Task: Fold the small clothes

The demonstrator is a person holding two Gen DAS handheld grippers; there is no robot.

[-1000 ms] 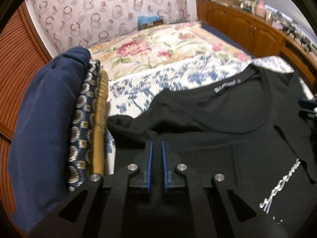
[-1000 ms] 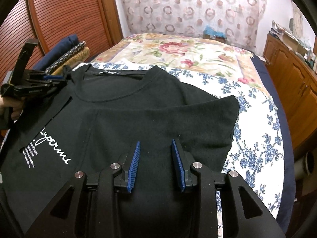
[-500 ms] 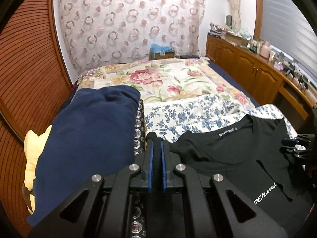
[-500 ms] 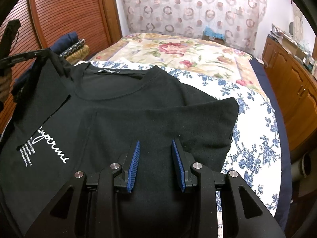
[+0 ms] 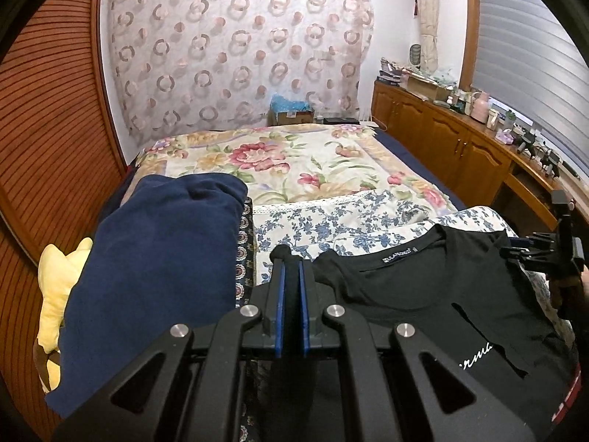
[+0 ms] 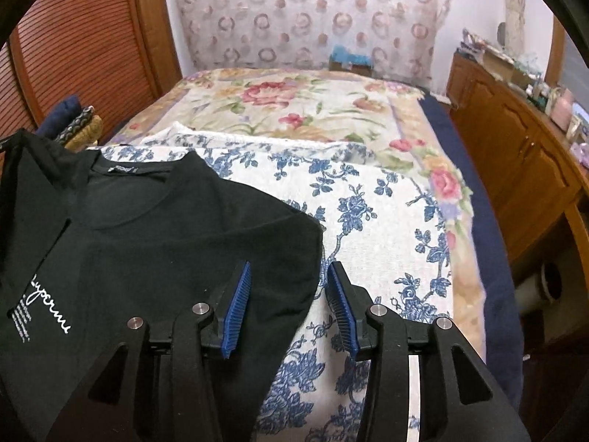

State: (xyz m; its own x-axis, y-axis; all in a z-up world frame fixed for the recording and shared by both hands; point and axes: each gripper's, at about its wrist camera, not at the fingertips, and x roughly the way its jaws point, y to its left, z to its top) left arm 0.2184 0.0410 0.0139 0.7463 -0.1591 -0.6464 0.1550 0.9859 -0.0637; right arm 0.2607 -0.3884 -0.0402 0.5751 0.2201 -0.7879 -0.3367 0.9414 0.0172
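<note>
A black T-shirt (image 5: 434, 294) with white script lettering lies partly on the bed and is lifted at its left shoulder. My left gripper (image 5: 290, 265) is shut on the black T-shirt's left edge and holds it raised. In the right wrist view the shirt (image 6: 154, 243) spreads over the blue-flowered cloth, its right sleeve edge between my fingers. My right gripper (image 6: 289, 276) is open, its blue pads either side of that sleeve edge. The right gripper also shows at the far right of the left wrist view (image 5: 545, 246).
A stack of folded clothes with a navy piece on top (image 5: 154, 265) sits at the bed's left, also in the right wrist view (image 6: 73, 121). A yellow item (image 5: 59, 294) lies beside it. Wooden cabinets (image 5: 460, 147) line the right. A slatted wooden door (image 6: 84, 44) stands left.
My left gripper has lifted the shirt's left shoulder higher. My right gripper has opened wider and shifted right to the sleeve's edge. The sleeve now lies nearer the shirt body.
</note>
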